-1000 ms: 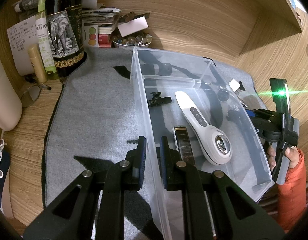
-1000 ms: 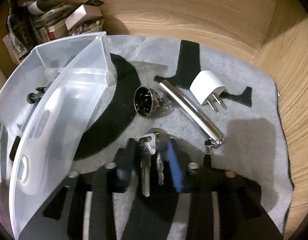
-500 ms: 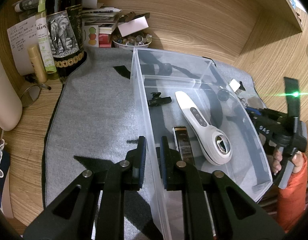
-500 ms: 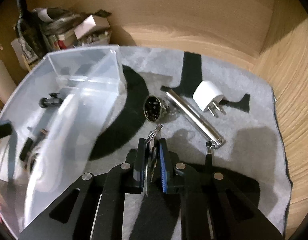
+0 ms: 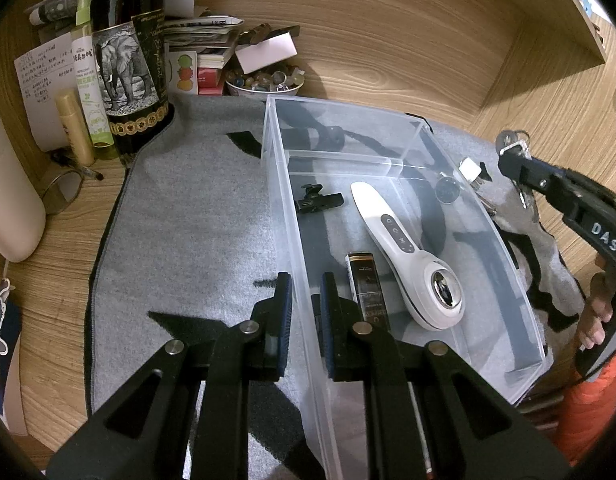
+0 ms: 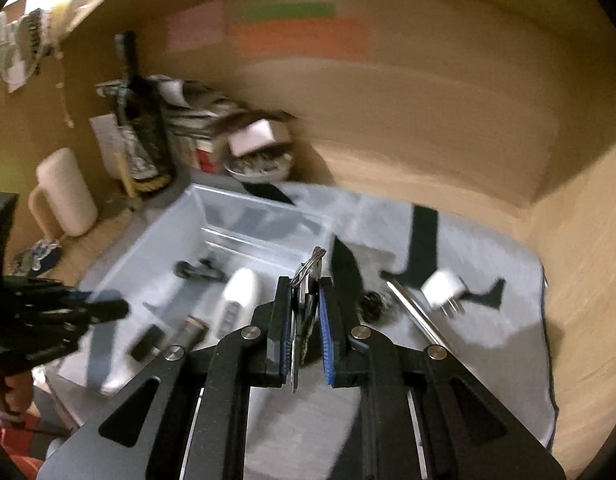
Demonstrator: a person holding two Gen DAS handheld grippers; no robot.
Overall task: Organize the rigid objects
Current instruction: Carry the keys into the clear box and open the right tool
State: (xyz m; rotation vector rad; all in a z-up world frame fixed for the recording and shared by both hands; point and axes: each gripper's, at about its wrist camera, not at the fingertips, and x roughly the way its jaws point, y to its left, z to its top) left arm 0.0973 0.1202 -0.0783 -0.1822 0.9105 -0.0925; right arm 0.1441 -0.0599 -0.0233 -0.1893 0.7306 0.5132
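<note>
Looking over the wooden counter [image 5: 408, 40], I see a grey mat [image 5: 196, 220] with the clear plastic bin [image 5: 304, 320] on it. My left hand-held gripper [image 5: 306, 304] is clamped on the bin's near wall, one pad on each side. Inside, just ahead of that gripper, lie a white handheld device [image 5: 404, 256], a dark lighter [image 5: 366, 284] and a small black clip [image 5: 318, 204]. My right hand-held gripper [image 6: 304, 320] pinches a bunch of keys [image 6: 306, 280], lifted off the mat. Beyond it and to its right rest a metal tube [image 6: 416, 312] and a white plug [image 6: 444, 290].
</note>
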